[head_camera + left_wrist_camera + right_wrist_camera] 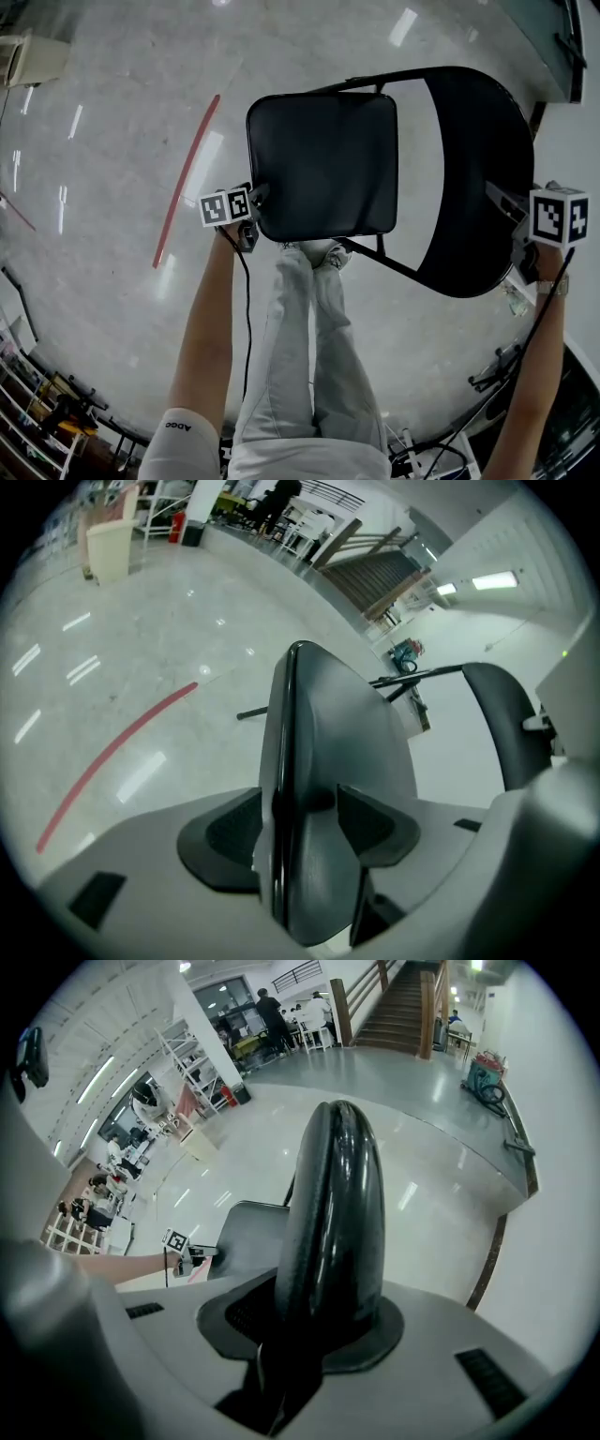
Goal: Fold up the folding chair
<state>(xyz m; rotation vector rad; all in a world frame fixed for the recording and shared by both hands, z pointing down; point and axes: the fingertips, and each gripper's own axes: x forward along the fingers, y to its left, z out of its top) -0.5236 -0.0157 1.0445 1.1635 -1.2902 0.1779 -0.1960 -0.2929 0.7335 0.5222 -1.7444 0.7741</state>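
- Left of the chair, the left gripper [255, 197] is clenched on the black padded seat [323, 164], its edge pinched between both pads.
- Between the two grippers stands the black metal folding chair [386, 263], open on the pale polished floor [112, 141], with its seat facing up and the person's legs [300, 356] just behind.
- At the far right, the right gripper [502, 202] grasps the black curved backrest [478, 169], one jaw against either face of its rim.
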